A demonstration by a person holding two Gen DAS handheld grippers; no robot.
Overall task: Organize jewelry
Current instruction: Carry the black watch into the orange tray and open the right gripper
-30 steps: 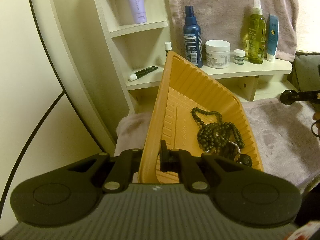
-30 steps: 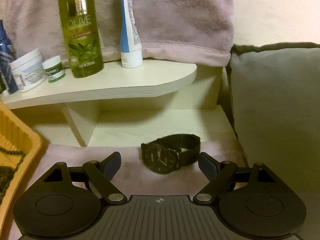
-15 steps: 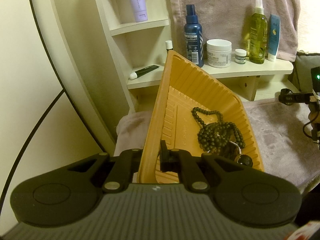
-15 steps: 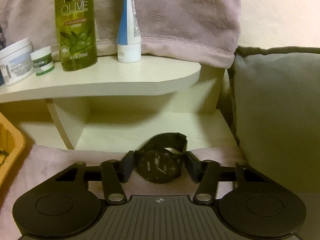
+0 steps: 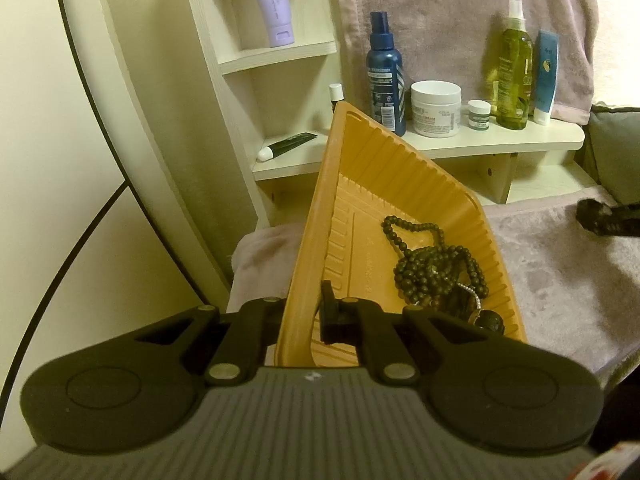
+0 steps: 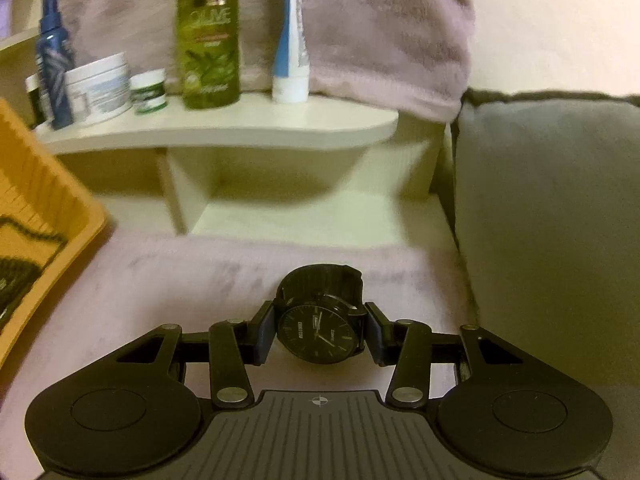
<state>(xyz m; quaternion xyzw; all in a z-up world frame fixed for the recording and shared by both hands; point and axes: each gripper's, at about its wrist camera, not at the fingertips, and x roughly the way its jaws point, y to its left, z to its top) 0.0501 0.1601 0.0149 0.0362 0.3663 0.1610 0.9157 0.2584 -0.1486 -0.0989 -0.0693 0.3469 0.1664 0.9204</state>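
Observation:
My left gripper (image 5: 306, 316) is shut on the near rim of an orange ribbed tray (image 5: 360, 184), which tilts up on the pink cloth. Dark bead necklaces (image 5: 432, 268) lie heaped in the tray's lower right. My right gripper (image 6: 319, 334) is shut on a black wristwatch (image 6: 316, 330), its fingers clamping both sides of the case, and holds it just above the pink cloth (image 6: 200, 276). The tray's corner (image 6: 48, 216) shows at the left of the right wrist view. The tip of the right gripper (image 5: 600, 216) shows at the right edge of the left wrist view.
A cream shelf (image 6: 224, 128) stands behind with a blue spray bottle (image 5: 386, 76), white jar (image 5: 436, 108), small green jar (image 6: 149, 92), olive bottle (image 6: 210, 32) and blue tube (image 6: 292, 40). A grey cushion (image 6: 552, 208) lies to the right. A pink towel (image 5: 440, 20) hangs behind.
My right gripper moved in on the watch, closed on it and has lifted it back off the cloth, swinging left. My left gripper still holds the tray in place.

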